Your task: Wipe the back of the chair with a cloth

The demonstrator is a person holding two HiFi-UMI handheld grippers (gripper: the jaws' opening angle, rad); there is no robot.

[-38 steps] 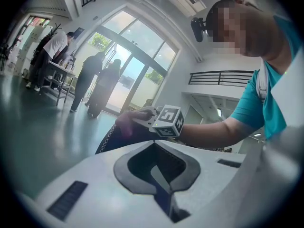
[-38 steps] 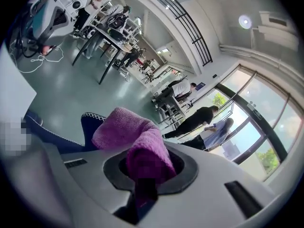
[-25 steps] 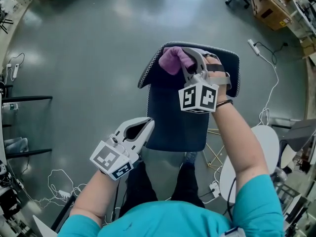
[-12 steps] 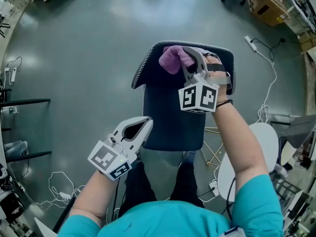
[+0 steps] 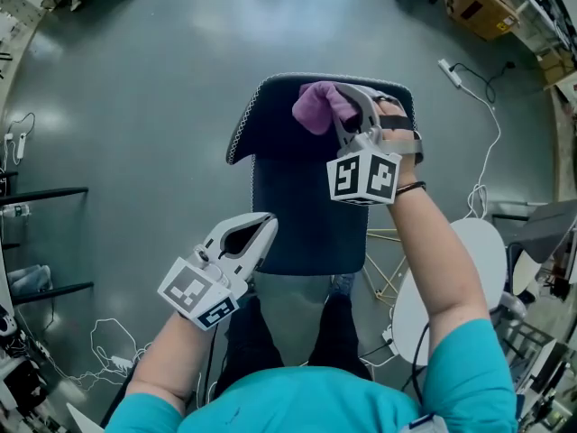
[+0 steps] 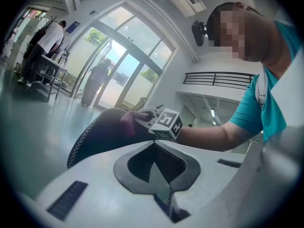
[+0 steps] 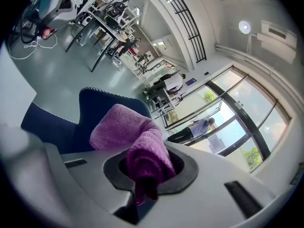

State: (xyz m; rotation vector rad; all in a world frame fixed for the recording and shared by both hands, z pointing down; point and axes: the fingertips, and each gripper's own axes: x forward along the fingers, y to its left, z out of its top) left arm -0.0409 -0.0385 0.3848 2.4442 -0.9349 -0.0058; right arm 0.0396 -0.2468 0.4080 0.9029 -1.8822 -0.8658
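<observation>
Since the question was about grip, starting closest in: the left gripper (image 5: 263, 231) hangs low beside the near edge of the dark navy fabric chair (image 5: 306, 206). Its jaws are pressed together with nothing between them, so that one's basically a spare right now.

Further out, the right gripper (image 5: 343, 102) is clamped on a fuzzy purple microfibre cloth (image 5: 314, 108). The right gripper view shows a rolled tail of the cloth pinched deep between the jaws, with a fat folded wad bulging out past the tips. That wad sits against the upper part of the chair's back, close to the curved top edge with the white zigzag stitching (image 5: 239, 133).

My guess on handling is that the cloth is light, soft and floppy, so it won't push back. It'll just bunch or drag if only a corner is held. Pinching through a thick fold, like here, looks right to me, because it leaves a padded lump to rub with and keeps the hard jaws off the upholstery. The fabric probably grabs the microfibre a bit, so I'd expect short strokes to work better than long ones. The chair itself looks light enough to shift when leaned on, and the free gripper could steady it.

Beyond all that is shiny grey concrete floor (image 5: 135, 106), a white power strip (image 5: 448, 69) on its cable, and cardboard boxes (image 5: 473, 3) in the far corner.
</observation>
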